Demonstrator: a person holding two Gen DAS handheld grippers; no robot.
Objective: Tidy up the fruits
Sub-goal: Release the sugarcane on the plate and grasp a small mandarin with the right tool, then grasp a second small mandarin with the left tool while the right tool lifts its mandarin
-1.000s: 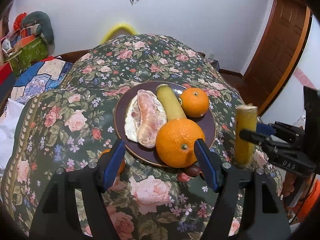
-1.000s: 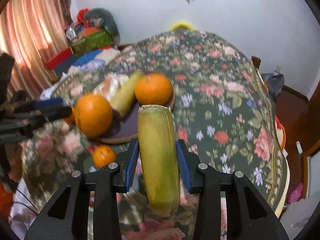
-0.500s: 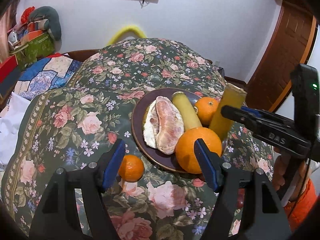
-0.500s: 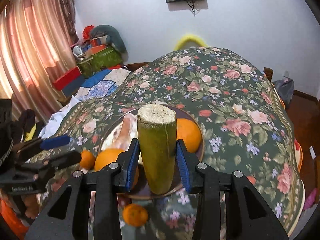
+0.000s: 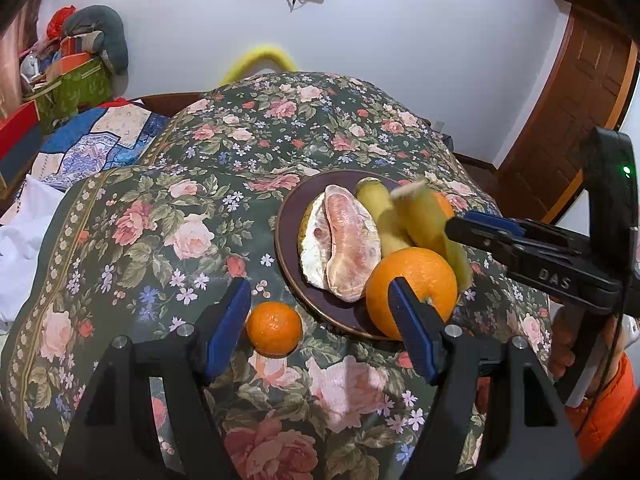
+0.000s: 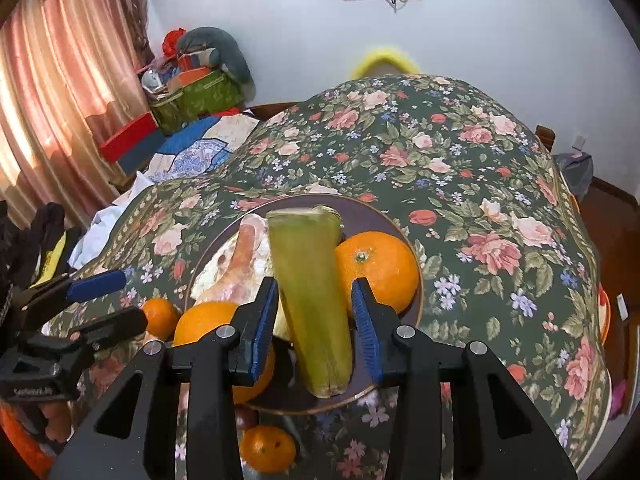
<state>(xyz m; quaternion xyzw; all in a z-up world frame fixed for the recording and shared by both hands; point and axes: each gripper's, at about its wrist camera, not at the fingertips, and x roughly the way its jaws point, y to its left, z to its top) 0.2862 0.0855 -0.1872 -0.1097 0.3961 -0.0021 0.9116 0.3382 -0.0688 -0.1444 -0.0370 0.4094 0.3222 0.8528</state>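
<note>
The right gripper (image 6: 315,312) is releasing the green stalk (image 6: 310,300) over the plate (image 6: 404,236). Half a second ago its jaws were pressed flat against the stalk's sides; now a gap is showing on each side, widest on the right, so the jaws are spreading and the stalk is tipping forward onto the pile. In the left wrist view the same stalk (image 5: 430,220) is blurring with motion beside the second stalk (image 5: 380,216) and above the large orange (image 5: 412,290) — it is dropping or settling rather than being carried.

The left gripper (image 5: 320,332) is hovering with its jaws spread wide and holding nothing. Since the earlier frames it has been shifting left, so the small orange (image 5: 274,328) is now sitting on the tablecloth (image 5: 160,240) between the fingertips, just off the plate's near edge.

Meaning for the task — the stalk placement is probably finishing, and the pomelo piece (image 5: 344,248) and another orange (image 6: 376,266) are already lying on the plate. The small orange is likely the left gripper's next pick. A second small orange (image 6: 268,450) is also waiting off the plate.
</note>
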